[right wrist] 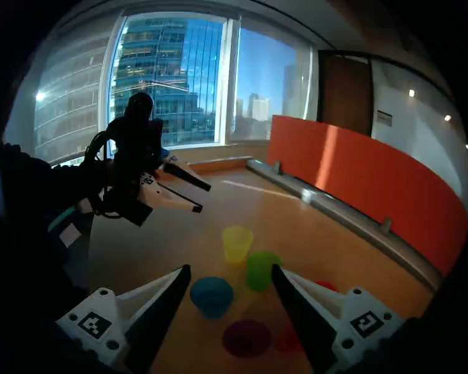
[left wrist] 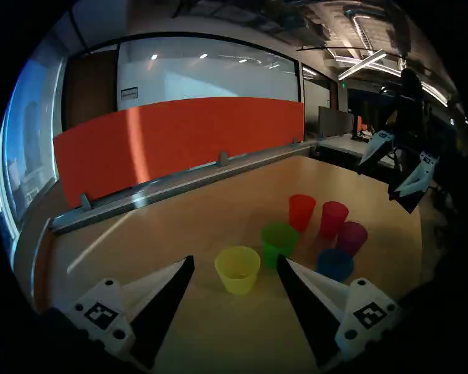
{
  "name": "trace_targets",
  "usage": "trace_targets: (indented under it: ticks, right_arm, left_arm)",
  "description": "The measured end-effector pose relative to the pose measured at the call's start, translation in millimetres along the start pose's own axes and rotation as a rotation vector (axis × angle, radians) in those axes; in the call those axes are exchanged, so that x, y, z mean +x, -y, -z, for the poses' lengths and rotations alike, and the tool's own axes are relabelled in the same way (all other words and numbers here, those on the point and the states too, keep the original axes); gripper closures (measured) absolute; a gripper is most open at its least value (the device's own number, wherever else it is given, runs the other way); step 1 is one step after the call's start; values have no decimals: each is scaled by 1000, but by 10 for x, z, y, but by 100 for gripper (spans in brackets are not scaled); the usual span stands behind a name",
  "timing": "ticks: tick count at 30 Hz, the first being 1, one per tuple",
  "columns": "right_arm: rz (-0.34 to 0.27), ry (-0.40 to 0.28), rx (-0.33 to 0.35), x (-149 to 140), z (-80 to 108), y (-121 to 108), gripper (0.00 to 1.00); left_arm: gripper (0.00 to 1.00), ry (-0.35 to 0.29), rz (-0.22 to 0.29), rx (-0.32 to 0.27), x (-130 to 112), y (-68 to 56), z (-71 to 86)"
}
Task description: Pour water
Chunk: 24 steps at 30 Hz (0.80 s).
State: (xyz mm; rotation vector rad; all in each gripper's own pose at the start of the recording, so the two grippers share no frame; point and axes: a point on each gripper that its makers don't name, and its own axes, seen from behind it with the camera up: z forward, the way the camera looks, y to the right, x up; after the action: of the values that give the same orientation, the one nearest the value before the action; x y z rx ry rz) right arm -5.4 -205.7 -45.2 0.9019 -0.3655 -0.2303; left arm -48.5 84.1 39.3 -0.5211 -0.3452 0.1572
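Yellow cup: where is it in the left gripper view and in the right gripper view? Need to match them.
Left gripper view: yellow cup low centre, nearest of the cups.
Right gripper view: yellow cup just below centre, farthest of the cups.
Shared landmark: green cup, next to it in both.

Six upright cups clustered close, yellow [left wrist: 237,269], green [left wrist: 279,243], red [left wrist: 301,212], pink [left wrist: 333,218], purple [left wrist: 351,237], blue [left wrist: 334,263], seemingly empty

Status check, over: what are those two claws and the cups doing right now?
Left gripper open, empty, above the table. Right gripper open, empty. Six cups upright, untouched. Nothing blocking.
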Motion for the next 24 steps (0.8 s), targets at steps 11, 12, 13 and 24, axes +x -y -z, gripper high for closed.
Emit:
trace_targets:
  ticks: [11,12,13,24]
  right_arm:
    - [-6,40,35,-206,-189,82,0]
    - [-6,43,38,-221,-204,87,0]
    - [-6,46,40,-237,-220,91,0]
    - [-16,82,68,-457,-395,133,0]
  left_arm:
    - [2,11,-4,-22,-23,-54,-95]
    - [2,11,-6,-24,-14,-58,-97]
    - [2,11,-9,-26,-6,-62,-101]
    - [2,15,-31,-48,36,-133,-171]
